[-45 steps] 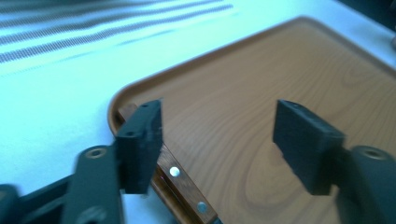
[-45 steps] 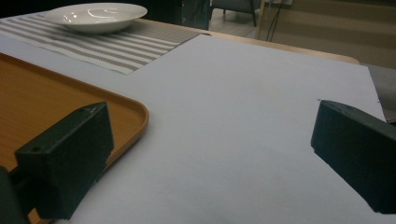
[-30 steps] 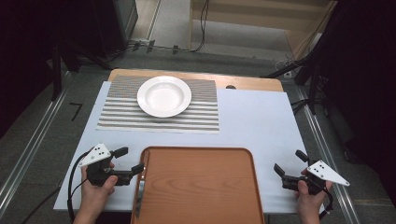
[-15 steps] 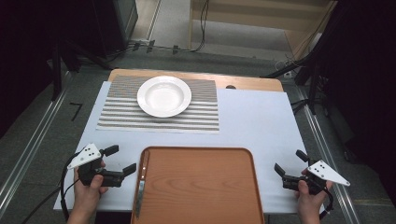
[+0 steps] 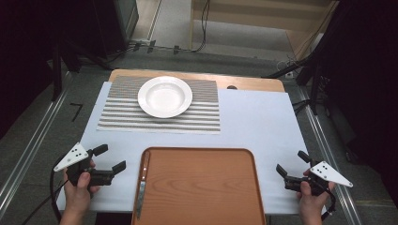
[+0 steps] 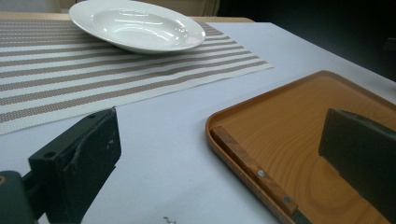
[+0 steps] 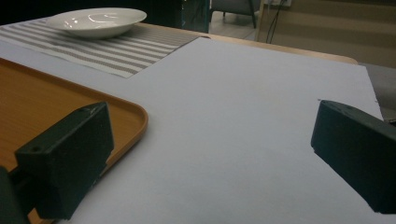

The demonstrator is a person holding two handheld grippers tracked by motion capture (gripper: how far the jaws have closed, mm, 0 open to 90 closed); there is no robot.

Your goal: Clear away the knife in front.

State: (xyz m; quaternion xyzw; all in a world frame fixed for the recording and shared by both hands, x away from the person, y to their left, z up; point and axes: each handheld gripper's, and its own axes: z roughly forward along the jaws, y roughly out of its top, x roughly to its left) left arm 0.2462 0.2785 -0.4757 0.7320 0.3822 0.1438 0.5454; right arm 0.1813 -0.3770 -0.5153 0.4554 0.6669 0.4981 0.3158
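A white plate (image 5: 164,96) rests on a striped placemat (image 5: 117,117) at the far side of the table. Near the front lies an orange-brown wooden tray (image 5: 202,187), with a wooden-handled knife (image 5: 142,185) along its left inner edge. My left gripper (image 5: 111,157) is open just left of the tray, holding nothing. In the left gripper view, the knife's handle (image 6: 252,170) and the tray (image 6: 289,135) lie between the jaws, with the plate (image 6: 135,28) beyond. My right gripper (image 5: 292,162) stands open and empty to the right of the tray. Its view takes in the tray's corner (image 7: 130,112) and the plate (image 7: 95,21).
A pale sheet (image 5: 253,122) covers the table, bare between the placemat and the tray and at the right side. The wooden tabletop's far edge (image 5: 253,83) shows behind it. Metal rails (image 5: 28,154) run along the floor on both sides.
My left gripper has slid to the left, away from the tray's edge. The right gripper, tray, knife and plate have stayed put.
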